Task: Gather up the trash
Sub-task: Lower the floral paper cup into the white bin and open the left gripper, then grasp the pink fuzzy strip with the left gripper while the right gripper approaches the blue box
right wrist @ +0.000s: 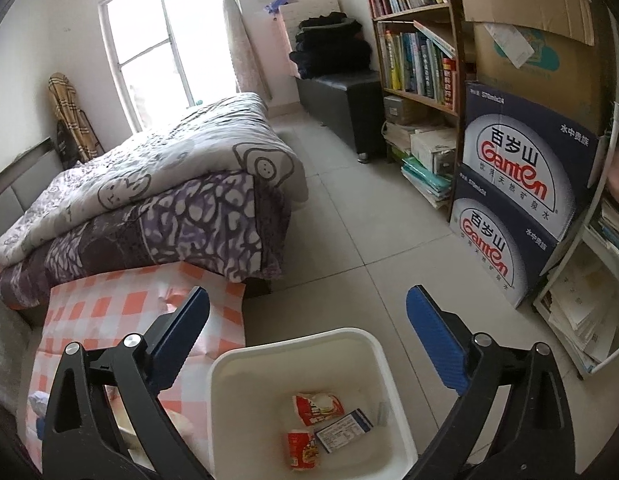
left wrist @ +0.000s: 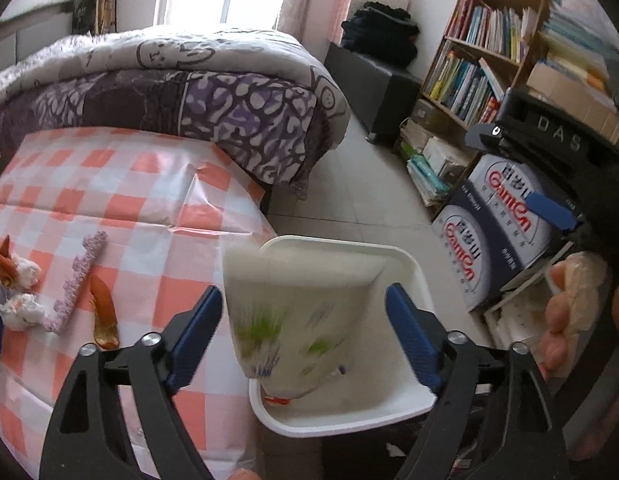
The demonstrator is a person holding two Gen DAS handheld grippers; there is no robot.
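My left gripper point(left wrist: 305, 320) is open above the white bin point(left wrist: 405, 264). A blurred clear plastic wrapper with green and blue print point(left wrist: 297, 312) hangs between its jaws, untouched by either finger, over the bin mouth. On the checked tablecloth point(left wrist: 129, 184) lie orange peel point(left wrist: 103, 312), a lilac foam strip point(left wrist: 79, 280) and crumpled tissues point(left wrist: 21, 308). My right gripper point(right wrist: 309, 340) is open and empty above the bin point(right wrist: 269, 352), which holds red snack wrappers point(right wrist: 317, 402) and a small printed packet point(right wrist: 343, 434). The right gripper also shows in the left wrist view point(left wrist: 549, 208).
A bed with a purple-and-white quilt point(right wrist: 169, 200) stands behind the table. Stacked Ganten water boxes point(right wrist: 521, 200) and a bookshelf point(right wrist: 417, 40) line the right wall. A tiled floor point(right wrist: 369, 220) lies between them. A gloved hand point(left wrist: 569, 312) shows at right.
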